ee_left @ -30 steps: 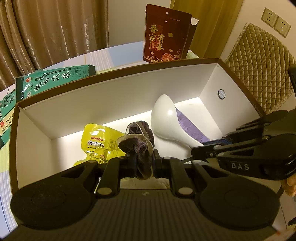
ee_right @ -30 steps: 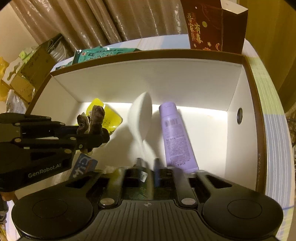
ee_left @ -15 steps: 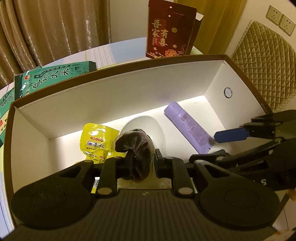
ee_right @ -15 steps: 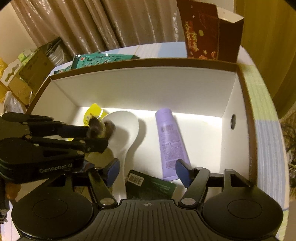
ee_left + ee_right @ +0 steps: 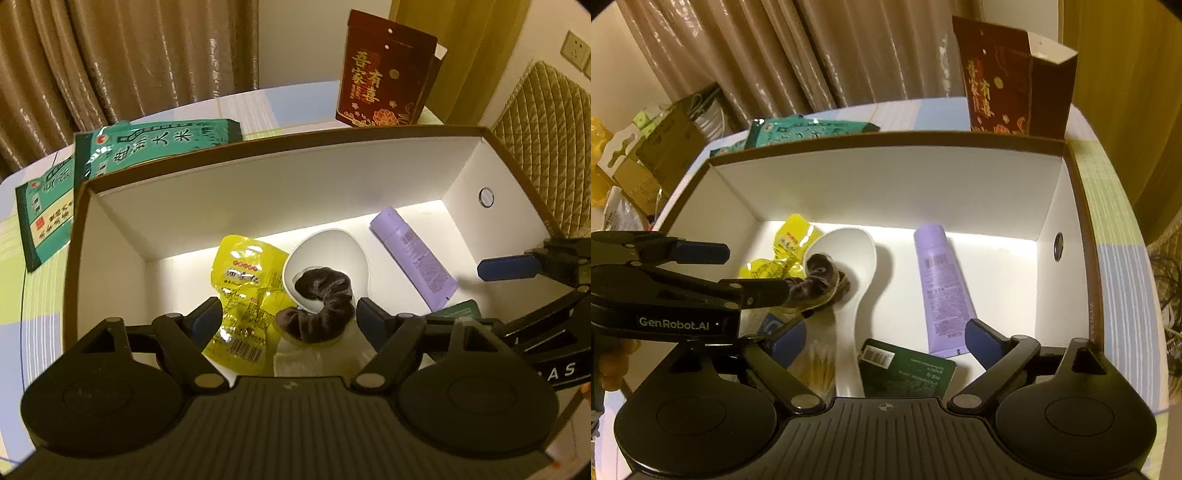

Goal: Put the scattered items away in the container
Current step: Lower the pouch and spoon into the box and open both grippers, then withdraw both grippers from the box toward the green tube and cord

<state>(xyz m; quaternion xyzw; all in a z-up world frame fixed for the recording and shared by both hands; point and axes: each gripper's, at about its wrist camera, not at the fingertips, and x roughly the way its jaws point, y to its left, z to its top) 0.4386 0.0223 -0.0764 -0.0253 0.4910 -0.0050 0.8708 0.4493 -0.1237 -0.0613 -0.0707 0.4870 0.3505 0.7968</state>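
Box (image 5: 258,192) holds one each: dark scrunchie (image 5: 325,299), white spoon (image 5: 857,258), yellow packet (image 5: 243,280), purple tube (image 5: 940,288), green card (image 5: 905,369). Left gripper (image 5: 286,319) fingers opening, scrunchie loose between them; right gripper (image 5: 886,343) fingers opening above card, gripping nothing.

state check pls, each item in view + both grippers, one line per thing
left hand-held gripper: jaws opening, nothing gripped
right hand-held gripper: jaws opening, nothing gripped
scrunchie: released, lying on the spoon
spoon: in box
purple tube: flat in box
yellow packet: in box
green card: in box
box: open-topped
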